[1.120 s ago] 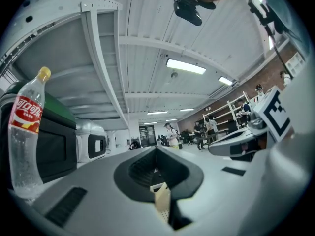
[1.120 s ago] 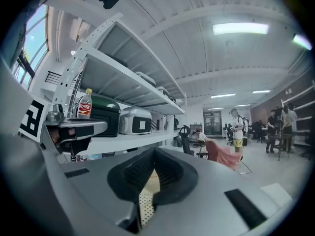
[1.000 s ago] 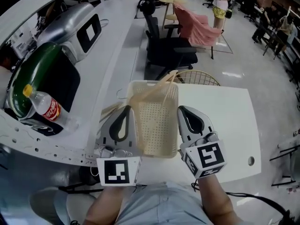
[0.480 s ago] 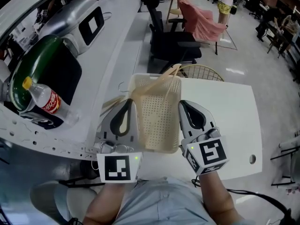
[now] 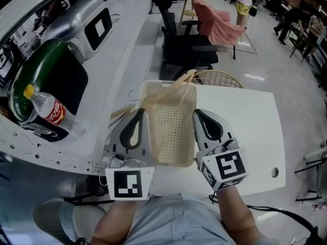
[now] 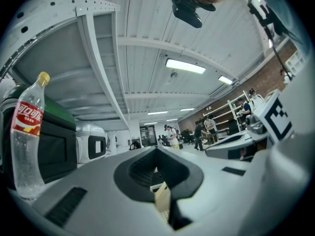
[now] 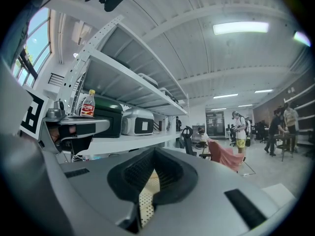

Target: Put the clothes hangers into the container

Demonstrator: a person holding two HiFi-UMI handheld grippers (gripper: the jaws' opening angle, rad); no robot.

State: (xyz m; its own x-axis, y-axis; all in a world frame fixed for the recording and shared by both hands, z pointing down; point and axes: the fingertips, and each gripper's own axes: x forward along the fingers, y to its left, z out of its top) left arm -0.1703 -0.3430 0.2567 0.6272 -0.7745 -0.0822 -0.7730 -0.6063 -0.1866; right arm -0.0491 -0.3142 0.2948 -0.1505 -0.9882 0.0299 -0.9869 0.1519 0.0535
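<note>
Head view: you hold the container (image 5: 171,131) mid-frame at the table's (image 5: 245,121) left edge, with the left tongs (image 5: 140,117) and right tongs (image 5: 198,117) on opposite side walls and the hangers (image 5: 164,97) poking out the far end. Left gripper view: tongs clamped on the perforated container (image 6: 162,205) (thin wall, squeeze evenly). Right gripper view: likewise clamped on the container (image 7: 145,200); hold both sides level so no hanger slides out.
</note>
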